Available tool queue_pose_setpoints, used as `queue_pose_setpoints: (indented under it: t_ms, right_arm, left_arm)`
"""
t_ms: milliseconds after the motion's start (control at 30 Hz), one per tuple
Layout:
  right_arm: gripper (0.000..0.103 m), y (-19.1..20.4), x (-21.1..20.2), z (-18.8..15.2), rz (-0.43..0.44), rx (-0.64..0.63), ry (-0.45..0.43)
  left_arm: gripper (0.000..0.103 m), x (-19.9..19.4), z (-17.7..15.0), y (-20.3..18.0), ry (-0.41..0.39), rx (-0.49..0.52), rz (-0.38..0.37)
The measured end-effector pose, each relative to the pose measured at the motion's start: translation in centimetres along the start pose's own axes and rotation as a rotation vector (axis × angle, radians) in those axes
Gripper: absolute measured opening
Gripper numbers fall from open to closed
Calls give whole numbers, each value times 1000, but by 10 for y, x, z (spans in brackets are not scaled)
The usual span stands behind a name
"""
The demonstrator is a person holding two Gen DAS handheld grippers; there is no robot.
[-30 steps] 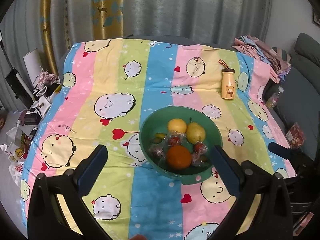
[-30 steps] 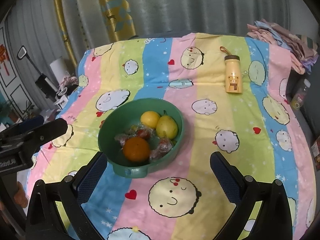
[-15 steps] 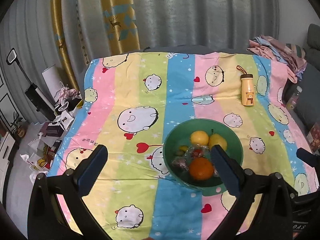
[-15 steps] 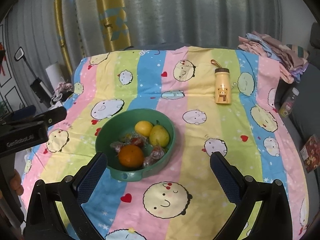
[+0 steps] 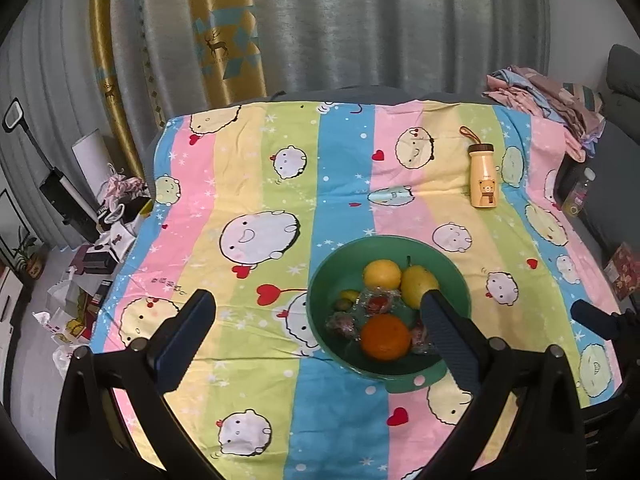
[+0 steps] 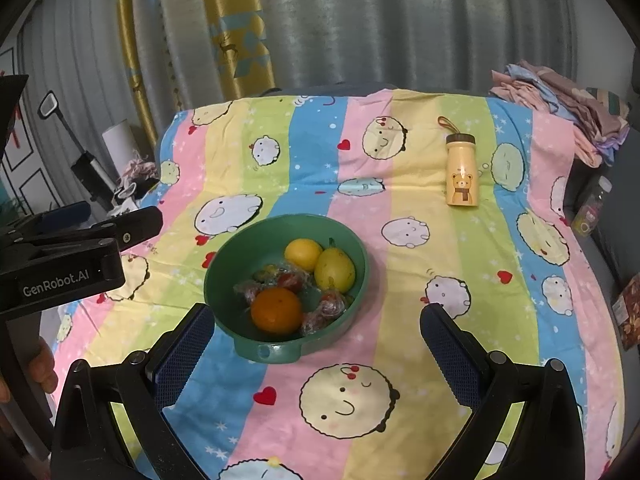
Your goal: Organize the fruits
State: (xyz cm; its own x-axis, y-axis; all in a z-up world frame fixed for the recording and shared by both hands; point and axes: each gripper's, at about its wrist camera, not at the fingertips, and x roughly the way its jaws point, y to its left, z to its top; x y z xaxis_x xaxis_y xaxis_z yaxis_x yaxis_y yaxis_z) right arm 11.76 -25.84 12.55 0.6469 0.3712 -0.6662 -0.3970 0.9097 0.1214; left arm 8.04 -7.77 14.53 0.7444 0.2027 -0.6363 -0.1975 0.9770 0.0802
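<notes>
Left wrist view shows the left gripper (image 5: 316, 316) spread wide, holding nothing, hovering above the striped cloth (image 5: 248, 184); its right pad overlaps the green bowl (image 5: 320, 304) at 4 o'clock. The right gripper (image 6: 312, 328) gapes equally wide and empty, the bowl with orange (image 6: 276, 310), lemon (image 6: 303, 254) and pear (image 6: 334, 270) at 11 o'clock.

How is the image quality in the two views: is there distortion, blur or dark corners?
Left wrist view: fisheye bends the curtain folds; corners black; green bowl sharp. Right wrist view: same curving and vignette; yellow bottle clear, orange shows soft glare.
</notes>
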Motion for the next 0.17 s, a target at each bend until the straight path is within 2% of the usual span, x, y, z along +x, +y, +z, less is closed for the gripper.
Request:
queue_pose_setpoints:
  t_ms: [167]
  right_arm:
    - [102,3,1,0,6,1,-5]
  left_arm:
    - [103,-1,2,-4,-18,13,13]
